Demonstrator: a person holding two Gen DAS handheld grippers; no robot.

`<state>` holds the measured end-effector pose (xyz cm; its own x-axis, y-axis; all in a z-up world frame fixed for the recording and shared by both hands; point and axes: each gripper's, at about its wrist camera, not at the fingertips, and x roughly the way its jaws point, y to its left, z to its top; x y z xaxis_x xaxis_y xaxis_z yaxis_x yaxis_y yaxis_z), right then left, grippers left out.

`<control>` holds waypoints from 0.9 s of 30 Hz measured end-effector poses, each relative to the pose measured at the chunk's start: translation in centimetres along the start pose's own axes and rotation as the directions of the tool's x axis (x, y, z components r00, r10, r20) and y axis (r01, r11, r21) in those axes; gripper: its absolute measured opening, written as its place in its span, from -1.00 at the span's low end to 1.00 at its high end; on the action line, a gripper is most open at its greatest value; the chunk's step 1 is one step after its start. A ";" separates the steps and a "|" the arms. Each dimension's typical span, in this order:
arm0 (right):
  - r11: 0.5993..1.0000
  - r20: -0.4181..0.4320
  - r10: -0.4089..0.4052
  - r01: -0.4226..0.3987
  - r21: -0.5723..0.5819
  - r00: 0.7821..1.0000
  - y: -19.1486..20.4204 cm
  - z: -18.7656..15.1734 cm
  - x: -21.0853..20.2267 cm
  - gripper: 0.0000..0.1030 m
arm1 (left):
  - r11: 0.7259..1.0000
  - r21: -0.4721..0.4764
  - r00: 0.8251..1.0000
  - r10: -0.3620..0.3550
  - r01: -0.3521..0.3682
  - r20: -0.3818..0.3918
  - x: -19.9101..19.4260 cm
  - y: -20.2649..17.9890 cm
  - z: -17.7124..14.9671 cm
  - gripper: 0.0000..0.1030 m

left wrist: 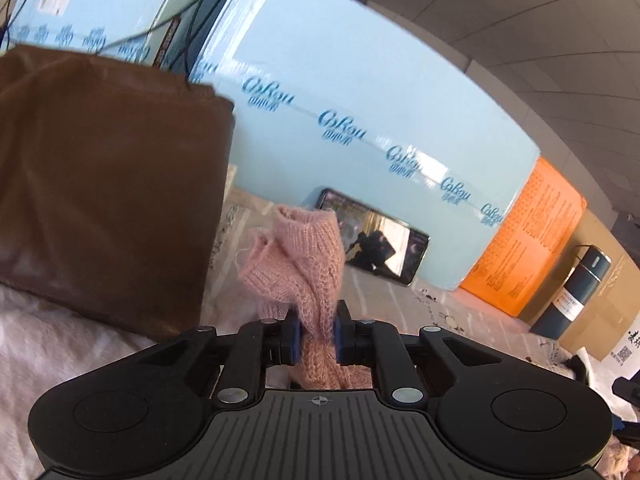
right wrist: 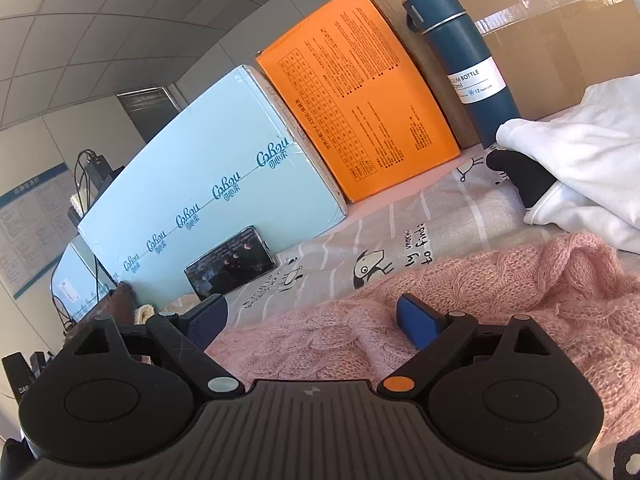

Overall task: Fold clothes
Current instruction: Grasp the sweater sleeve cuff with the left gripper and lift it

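A pink knitted sweater (right wrist: 500,292) lies spread on the patterned bedsheet (right wrist: 360,232). In the left wrist view a bunched sleeve of the pink sweater (left wrist: 304,264) sticks up between the blue pads, and my left gripper (left wrist: 316,332) is shut on it. In the right wrist view my right gripper (right wrist: 316,324) stands open just above the sweater's near edge; its blue fingertips (right wrist: 416,320) are wide apart and pinch no fabric.
A brown folded garment (left wrist: 104,184) fills the left. Pale blue boxes (left wrist: 360,92), an orange box (right wrist: 356,92), a cardboard box (right wrist: 540,32) and a dark blue vacuum bottle (right wrist: 464,64) line the back. A phone (right wrist: 232,266) leans there. A white garment (right wrist: 592,152) lies right.
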<state>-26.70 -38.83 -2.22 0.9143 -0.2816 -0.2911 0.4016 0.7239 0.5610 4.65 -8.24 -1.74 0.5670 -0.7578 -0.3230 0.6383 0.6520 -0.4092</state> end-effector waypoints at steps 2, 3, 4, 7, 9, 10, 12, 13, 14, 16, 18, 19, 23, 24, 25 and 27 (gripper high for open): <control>1.000 0.015 0.006 -0.006 0.003 1.000 0.0 0.1 -0.3 0.78 | 1.000 0.018 0.998 -0.007 0.006 0.067 -2.2 -0.3 0.3 -0.74; 1.000 0.022 0.012 -0.012 0.008 1.000 -0.1 0.1 -0.4 0.78 | 0.999 0.025 0.995 0.019 -0.021 0.093 -3.1 -0.2 0.3 -0.75; 1.000 0.028 0.018 -0.018 0.013 0.999 -0.2 0.1 -0.5 0.78 | 0.998 0.031 0.992 0.051 -0.055 0.117 -4.0 -0.1 0.3 -0.75; 0.999 0.041 0.039 -0.040 0.026 0.998 -0.3 0.3 -0.7 0.78 | 0.980 0.074 0.974 0.174 -0.186 0.144 -4.9 0.1 0.4 -0.75; 0.998 0.044 0.056 -0.057 0.030 0.997 -0.3 0.3 -0.9 0.78 | 0.950 0.136 0.954 0.259 -0.280 0.152 -4.7 -0.3 0.5 -0.75; 0.997 0.047 0.063 -0.064 0.031 0.997 -0.2 0.3 -0.9 0.78 | 0.948 0.159 0.956 0.253 -0.276 0.151 -4.4 -0.8 0.4 -0.74; 0.997 0.051 0.068 -0.069 0.028 0.996 -0.1 0.3 -1.0 0.78 | 0.946 0.216 0.965 0.211 -0.241 0.156 -4.2 -2.5 0.1 -0.74; 0.997 0.054 0.067 -0.069 0.029 0.996 -0.1 0.3 -1.1 0.78 | 0.943 0.254 0.971 0.177 -0.214 0.162 -4.1 -3.7 -0.1 -0.73; 0.997 0.056 0.067 -0.069 0.031 0.996 -0.2 0.3 -1.1 0.78 | 0.946 0.276 0.980 0.132 -0.170 0.150 -4.0 -4.7 -0.3 -0.73; 0.997 0.060 0.066 -0.068 0.036 0.996 -0.2 0.3 -1.2 0.78 | 0.948 0.310 0.992 0.040 -0.074 0.117 -3.8 -6.6 -0.8 -0.69; 0.997 0.064 0.068 -0.070 0.039 0.996 -0.3 0.3 -1.3 0.78 | 0.941 0.339 0.997 -0.018 -0.009 0.075 -3.3 -8.2 -1.8 -0.68; 0.997 0.065 0.071 -0.074 0.039 0.995 -0.3 0.3 -1.4 0.78 | 0.935 0.353 0.998 -0.044 0.023 0.053 -3.0 -9.0 -2.3 -0.68; 0.996 0.068 0.083 -0.086 0.036 0.994 -0.2 0.2 -1.5 0.78 | 0.914 0.388 0.993 -0.111 0.118 -0.040 -1.8 -11.4 -4.3 -0.65; 0.995 0.069 0.087 -0.089 0.034 0.994 -0.2 0.2 -1.6 0.78 | 0.910 0.392 0.991 -0.116 0.132 -0.064 -1.5 -11.8 -4.8 -0.55; 0.995 0.069 0.091 -0.094 0.033 0.993 -0.2 0.2 -1.7 0.78 | 0.910 0.380 0.986 -0.140 0.164 -0.091 -1.3 -11.9 -5.1 -0.25; 0.995 0.072 0.094 -0.096 0.030 0.993 -0.1 0.2 -1.8 0.78 | 0.913 0.325 0.968 -0.214 0.245 -0.128 -1.5 -11.9 -5.4 0.60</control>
<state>-28.37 -38.51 -1.64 0.9494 -0.2568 -0.1807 0.3130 0.7284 0.6094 -6.55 -15.03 -1.00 0.3458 -0.8769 -0.3339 0.8913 0.4181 -0.1751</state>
